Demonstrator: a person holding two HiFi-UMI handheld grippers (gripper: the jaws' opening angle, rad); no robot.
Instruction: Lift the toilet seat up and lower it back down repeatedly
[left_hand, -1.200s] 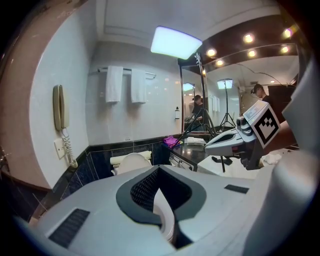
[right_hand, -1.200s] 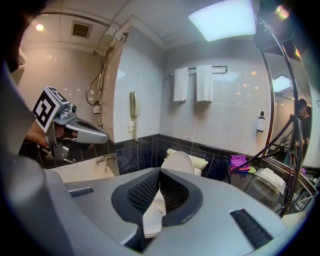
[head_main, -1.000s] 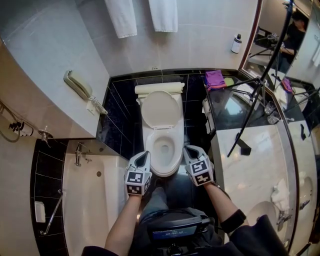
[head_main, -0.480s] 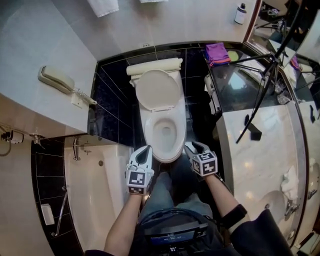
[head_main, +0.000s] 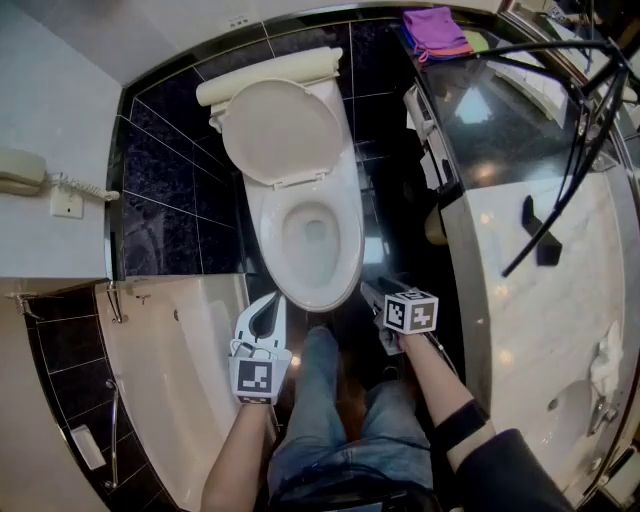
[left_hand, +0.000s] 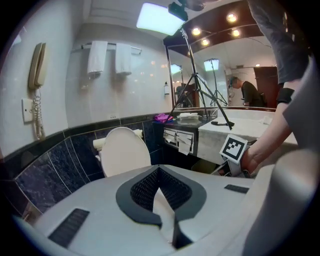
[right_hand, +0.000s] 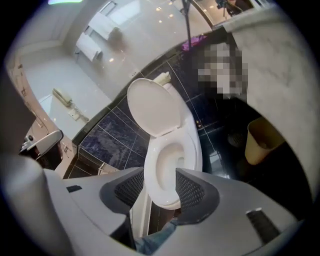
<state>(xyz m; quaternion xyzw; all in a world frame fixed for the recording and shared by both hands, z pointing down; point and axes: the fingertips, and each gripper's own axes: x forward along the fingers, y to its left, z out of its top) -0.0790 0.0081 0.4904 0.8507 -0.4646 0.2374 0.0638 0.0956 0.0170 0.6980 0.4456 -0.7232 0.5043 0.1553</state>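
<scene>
**Lid up, both grippers off the toilet: the lowering is still to do**

Head view: the toilet lid stands raised at the far end, leaning on the tank. Round the bowl a wide white ring lies flat. I take it for the toilet seat, down, but I can't be sure. My left gripper hangs just near of the bowl's front, on its left, beside the bathtub. My right gripper hangs at the bowl's front right, by the marble counter. Neither touches the toilet, and my legs are between them.

Left gripper view: my left gripper has its fingertips pressed together on nothing. Beyond it the toilet lid is upright, well apart, under the wall phone and the hanging towels.

Right gripper view: my right gripper has just been opening its jaws and they now stand wide. Only the bowl's front shows through the gap, some way beyond, so nothing is held. The toilet lid is tilted back behind it, and a tan bin sits on the floor to the right.

As I judge it, a lift is done, since the lid is up and let go. Bringing it back down is left. How many rounds are behind me, nothing here shows.
</scene>
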